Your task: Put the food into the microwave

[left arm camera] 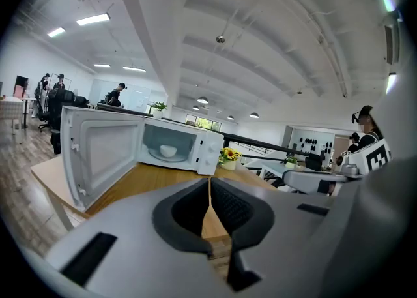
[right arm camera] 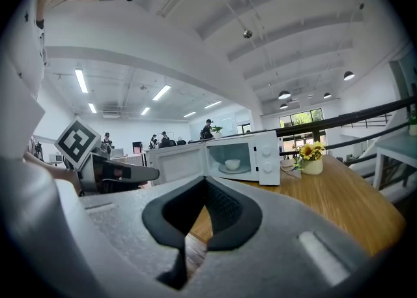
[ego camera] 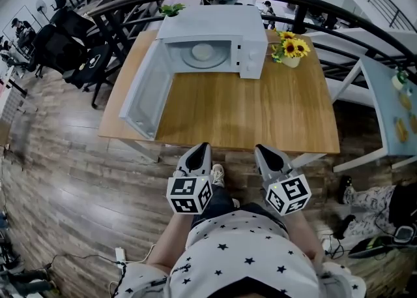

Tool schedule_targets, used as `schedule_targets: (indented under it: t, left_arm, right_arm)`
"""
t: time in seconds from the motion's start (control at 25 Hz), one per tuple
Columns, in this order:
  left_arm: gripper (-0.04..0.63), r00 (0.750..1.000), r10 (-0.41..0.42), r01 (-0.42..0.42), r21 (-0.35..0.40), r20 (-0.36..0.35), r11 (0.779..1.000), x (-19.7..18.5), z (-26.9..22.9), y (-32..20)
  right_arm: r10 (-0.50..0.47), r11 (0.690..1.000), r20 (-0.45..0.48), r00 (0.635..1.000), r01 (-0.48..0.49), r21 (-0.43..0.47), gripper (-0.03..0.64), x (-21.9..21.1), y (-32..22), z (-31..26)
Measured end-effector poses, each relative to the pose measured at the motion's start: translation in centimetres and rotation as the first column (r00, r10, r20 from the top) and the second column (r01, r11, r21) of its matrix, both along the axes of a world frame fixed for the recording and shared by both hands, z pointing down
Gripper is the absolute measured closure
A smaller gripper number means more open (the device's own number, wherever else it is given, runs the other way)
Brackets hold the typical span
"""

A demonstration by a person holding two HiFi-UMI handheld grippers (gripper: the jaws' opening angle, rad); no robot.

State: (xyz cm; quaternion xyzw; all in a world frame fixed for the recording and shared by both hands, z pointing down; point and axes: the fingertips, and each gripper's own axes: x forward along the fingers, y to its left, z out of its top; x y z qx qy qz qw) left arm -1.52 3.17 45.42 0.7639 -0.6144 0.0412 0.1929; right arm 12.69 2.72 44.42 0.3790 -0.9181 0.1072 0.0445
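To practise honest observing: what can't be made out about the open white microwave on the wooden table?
1. Whether the small white bowl inside the white microwave holds food: gripper views side-on, rim hides it; head view too small.
2. Markings on its two round knobs: too small in every view.

free: bare table centre | blocked: open microwave door left, flowers right

Star-printed white shirt; grey left tool, right tool.
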Motion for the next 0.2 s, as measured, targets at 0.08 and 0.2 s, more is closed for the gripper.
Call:
schedule_targets:
  t: [0.08, 0.2]
  left_arm:
    - [0.582, 1.000, -0.003, 0.003, -0.003, -0.003, 1.000, -0.13, 0.09, -0.18]
    - [0.583, 1.000, -0.005, 0.005, -0.005, -0.006, 1.000, -0.30, 0.14, -0.57]
  right_arm:
    - [-0.002, 1.000, 0.003, 1.000, 0.002, 0.003, 0.612, -0.09, -0.21, -0.12]
    - [-0.002, 1.000, 0.008, 1.000, 0.002, 0.005, 0.612, -0.18, -0.59, -0.28]
